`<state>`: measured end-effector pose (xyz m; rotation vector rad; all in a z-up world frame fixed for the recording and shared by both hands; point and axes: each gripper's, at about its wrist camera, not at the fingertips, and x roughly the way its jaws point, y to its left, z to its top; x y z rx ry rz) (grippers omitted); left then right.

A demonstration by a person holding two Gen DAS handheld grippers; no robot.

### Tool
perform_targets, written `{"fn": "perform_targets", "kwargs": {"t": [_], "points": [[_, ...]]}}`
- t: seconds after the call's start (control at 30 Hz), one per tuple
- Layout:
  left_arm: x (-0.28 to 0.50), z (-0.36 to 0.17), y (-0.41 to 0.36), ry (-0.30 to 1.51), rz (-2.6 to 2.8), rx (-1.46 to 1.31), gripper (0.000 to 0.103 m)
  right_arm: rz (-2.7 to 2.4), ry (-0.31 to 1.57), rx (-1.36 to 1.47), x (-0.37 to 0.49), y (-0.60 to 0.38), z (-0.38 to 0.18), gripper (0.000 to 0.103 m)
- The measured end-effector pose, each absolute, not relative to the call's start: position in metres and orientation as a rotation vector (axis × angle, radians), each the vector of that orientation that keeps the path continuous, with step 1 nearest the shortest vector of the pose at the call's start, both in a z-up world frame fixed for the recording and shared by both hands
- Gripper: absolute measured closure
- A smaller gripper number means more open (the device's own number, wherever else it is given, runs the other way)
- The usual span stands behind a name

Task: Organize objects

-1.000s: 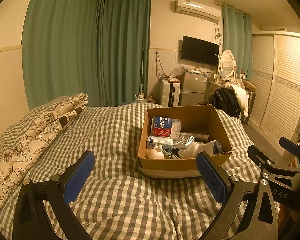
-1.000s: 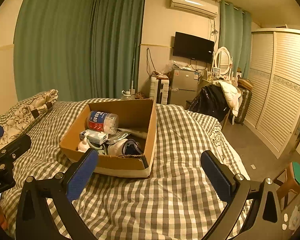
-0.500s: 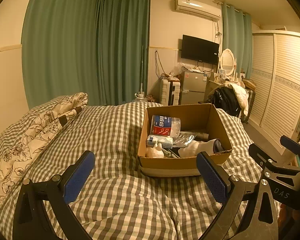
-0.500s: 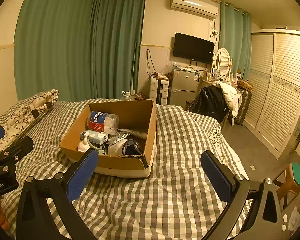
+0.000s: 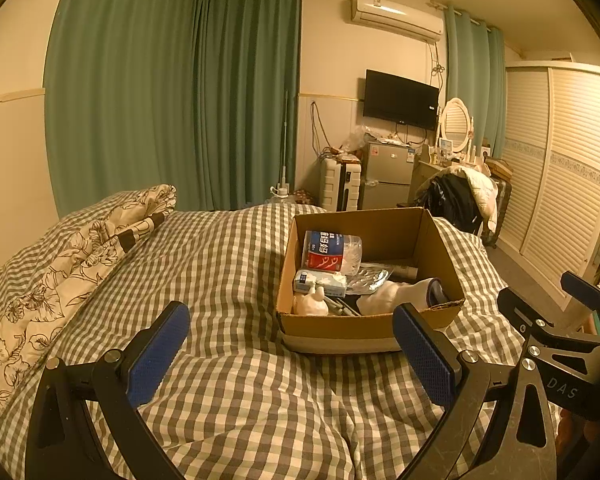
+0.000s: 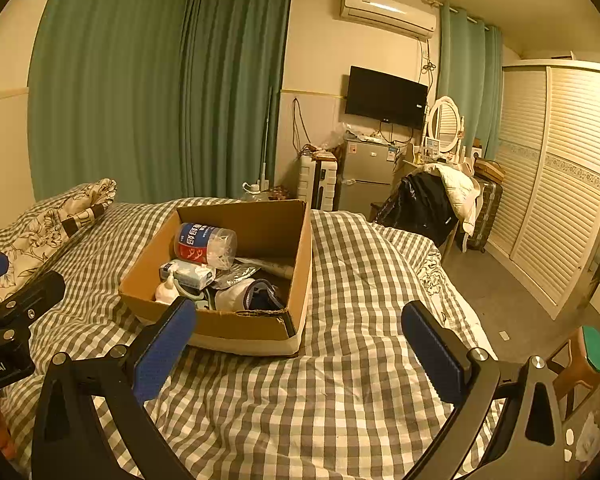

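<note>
On the far left a flowered pillow (image 5: 80, 248) lies along the edge of the bed (image 5: 220, 264), whose checked cover is bare of loose items as far as we can see. Near us the left tool (image 5: 291, 354) hangs above the cover with its blue pads spread wide and nothing between them. To its right sits the cardboard box (image 5: 364, 326), open at the top, and all the small things we can make out are inside it: a clear tub with a red and blue label (image 5: 330, 250) at the far left corner, a small packet (image 5: 320, 282) below it, a white pump bottle (image 5: 310, 304) nearest us, a foil sheet (image 5: 368, 278) and a white rolled cloth (image 5: 396, 300) toward the right. The right tool (image 6: 300, 350) hovers near the box's right front corner, likewise spread wide and holding nothing.

We judge this fits either of two stages: things waiting to be taken out and sorted, or things already gathered in. The pictures do not settle which, so we name no next move.
</note>
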<state>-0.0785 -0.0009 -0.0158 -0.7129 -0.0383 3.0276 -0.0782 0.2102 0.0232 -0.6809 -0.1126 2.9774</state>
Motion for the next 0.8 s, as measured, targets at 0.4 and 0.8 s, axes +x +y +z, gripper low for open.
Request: {"fn": "perform_targets", "kwargs": {"t": [0.4, 0.8], "points": [[-0.0784, -0.0159, -0.0002, -0.037, 3.031, -0.715, 0.0, 2.971, -0.126, -0.688, -0.0777, 0.2093, 0.0217, 0.0], [-0.0751, -0.0155, 0.0039, -0.016, 3.043, -0.686, 0.0, 2.971, -0.128, -0.692, -0.0777, 0.21, 0.022, 0.0]]}}
